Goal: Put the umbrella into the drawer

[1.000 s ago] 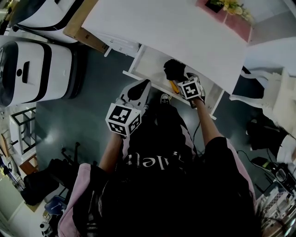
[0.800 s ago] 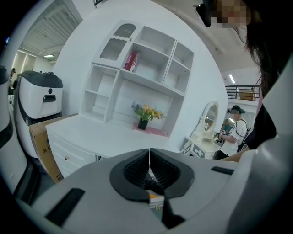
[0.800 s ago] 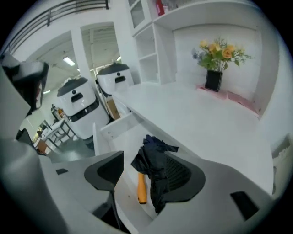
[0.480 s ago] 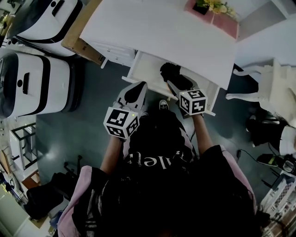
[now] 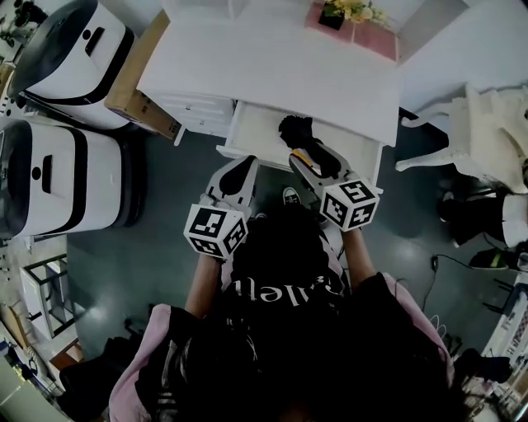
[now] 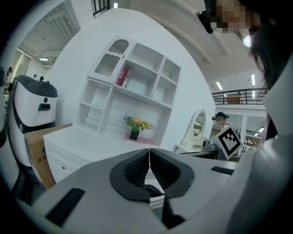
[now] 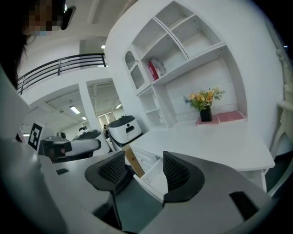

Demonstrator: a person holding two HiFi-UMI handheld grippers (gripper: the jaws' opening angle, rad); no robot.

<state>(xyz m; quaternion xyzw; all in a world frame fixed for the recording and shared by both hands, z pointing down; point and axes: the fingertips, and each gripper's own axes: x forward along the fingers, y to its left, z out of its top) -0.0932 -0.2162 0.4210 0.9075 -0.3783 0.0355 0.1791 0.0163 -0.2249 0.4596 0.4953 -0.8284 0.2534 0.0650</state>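
Observation:
The black folded umbrella [image 5: 297, 132] lies in the open white drawer [image 5: 256, 132] under the white desk [image 5: 247, 58]; a yellow bit shows at its near end. My right gripper [image 5: 313, 161] hovers open just in front of the drawer, clear of the umbrella. In the right gripper view my right gripper [image 7: 145, 171] has nothing between its jaws, and the drawer [image 7: 153, 176] shows through the gap. My left gripper [image 5: 241, 165] is shut and empty beside the drawer's left front corner. In the left gripper view, the left gripper [image 6: 149, 157] has its pads pressed together.
Two white robot bodies [image 5: 58, 169] and a cardboard box [image 5: 140, 99] stand left of the desk. A flower pot [image 5: 342, 11] sits on a pink mat at the desk's back. A white chair [image 5: 487, 132] is at the right. Shelves [image 7: 183, 50] rise behind the desk.
My right gripper has let go of the umbrella, opened and drawn back towards me. The umbrella stays in the drawer. The left gripper has barely moved.

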